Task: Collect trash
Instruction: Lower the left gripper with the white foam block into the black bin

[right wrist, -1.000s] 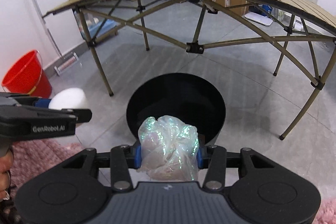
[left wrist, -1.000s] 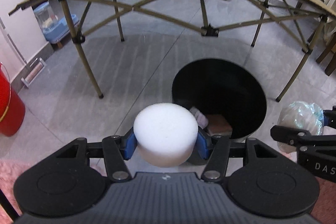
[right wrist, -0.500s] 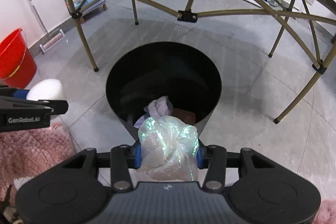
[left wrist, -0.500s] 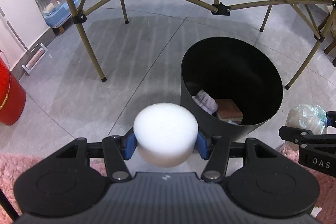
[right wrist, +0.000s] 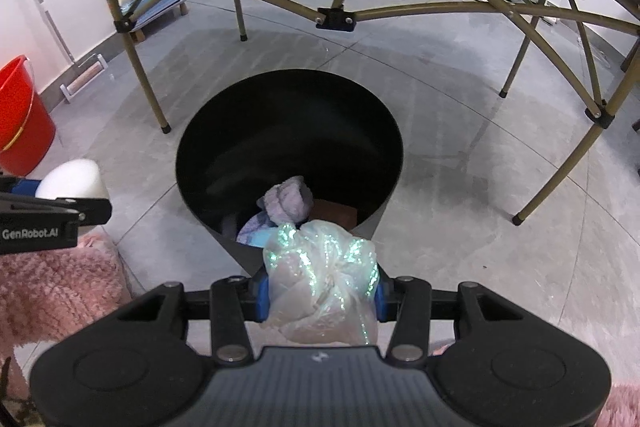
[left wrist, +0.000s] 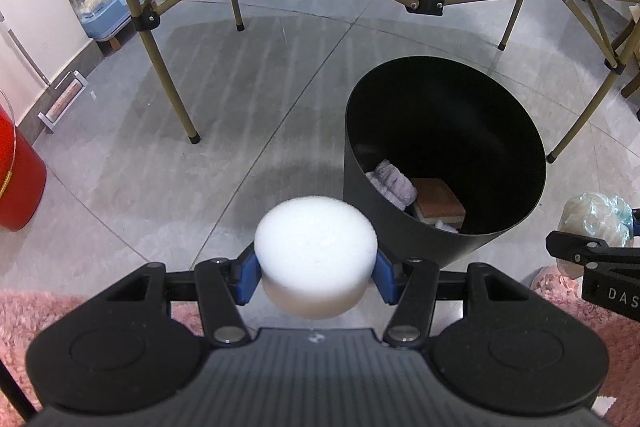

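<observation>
One black bin (right wrist: pixel 288 131) at centre frame, three scraps inside. Left gripper (left wrist: pixel 316 271) clamps one foam puck (left wrist: pixel 316 259); right gripper (right wrist: pixel 320 291) clamps one plastic bag (right wrist: pixel 324 279). One red bucket (right wrist: pixel 20 119) far left.

Both tools look alike. The left gripper (left wrist: pixel 316 277) has a matte black body with a ribbed centre plate carrying a small white mark, flanked by two round housings with shallow circular recesses. Black link arms with silver rivet heads run forward to blue pads (left wrist: pixel 246 279). The right gripper (right wrist: pixel 320 293) is built the same way, with blue pads (right wrist: pixel 262 293). White lettering marks the sides: "GenRobot.AI" on the left one, "DAS" on the right one.
</observation>
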The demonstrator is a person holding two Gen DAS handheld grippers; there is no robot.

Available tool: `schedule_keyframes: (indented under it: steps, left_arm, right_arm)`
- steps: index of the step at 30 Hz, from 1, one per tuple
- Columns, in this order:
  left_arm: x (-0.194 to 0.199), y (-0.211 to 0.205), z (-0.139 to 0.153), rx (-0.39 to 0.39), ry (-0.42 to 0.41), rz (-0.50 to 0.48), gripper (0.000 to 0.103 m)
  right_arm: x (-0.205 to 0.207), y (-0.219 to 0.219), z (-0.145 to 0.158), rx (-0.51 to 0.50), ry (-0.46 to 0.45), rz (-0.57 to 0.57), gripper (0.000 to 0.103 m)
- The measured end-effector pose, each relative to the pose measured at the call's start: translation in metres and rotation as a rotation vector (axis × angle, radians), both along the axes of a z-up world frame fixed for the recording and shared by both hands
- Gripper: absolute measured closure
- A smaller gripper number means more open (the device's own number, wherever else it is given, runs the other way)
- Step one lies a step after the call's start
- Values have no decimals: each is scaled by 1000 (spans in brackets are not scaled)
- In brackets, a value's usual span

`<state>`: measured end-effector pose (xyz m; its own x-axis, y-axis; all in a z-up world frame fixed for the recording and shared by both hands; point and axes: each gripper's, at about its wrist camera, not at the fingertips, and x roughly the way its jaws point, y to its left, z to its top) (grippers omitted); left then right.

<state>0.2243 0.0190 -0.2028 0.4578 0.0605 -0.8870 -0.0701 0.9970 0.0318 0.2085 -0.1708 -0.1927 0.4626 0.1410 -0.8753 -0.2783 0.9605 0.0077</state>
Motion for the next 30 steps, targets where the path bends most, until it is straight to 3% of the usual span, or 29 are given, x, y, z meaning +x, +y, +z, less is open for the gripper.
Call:
schedule_keyframes:
  steps: [14,30]
  left_arm:
    - [8,-11,0,-9,-8,-23,46]
    - [41,-31,11,-10,-73,-30,46]
  right_arm:
    - [12,-7,-1,-11,-1,-43,59]
    - [42,-26,9,-33,-57,-115,59]
